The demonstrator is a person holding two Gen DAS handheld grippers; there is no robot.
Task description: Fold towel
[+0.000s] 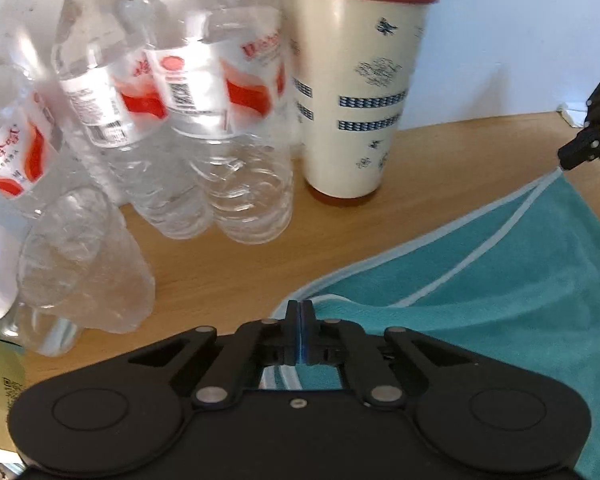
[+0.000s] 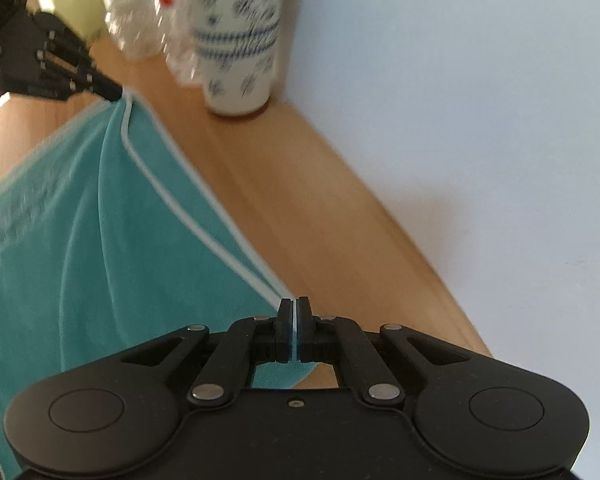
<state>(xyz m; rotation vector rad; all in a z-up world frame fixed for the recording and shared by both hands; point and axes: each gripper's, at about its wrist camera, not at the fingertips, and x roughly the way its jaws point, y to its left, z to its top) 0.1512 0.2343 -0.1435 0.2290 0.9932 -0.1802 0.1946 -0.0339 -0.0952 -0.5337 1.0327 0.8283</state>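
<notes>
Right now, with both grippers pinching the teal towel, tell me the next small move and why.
Probably carry both corners together toward the towel's opposite edge. The left gripper and right gripper are each shut on a white-trimmed corner of the teal towel, its edge stretched between them above the wooden table; the cream cup stands just ahead.

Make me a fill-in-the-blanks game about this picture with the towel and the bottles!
1. The towel is the colour ____ with a white edge.
2. Both the left tongs and the right tongs are shut on the ____.
3. The tall cream cup has a lid coloured ____.
4. The clear plastic bottles have labels in white and ____.

Missing words: teal; towel; reddish-brown; red
</notes>
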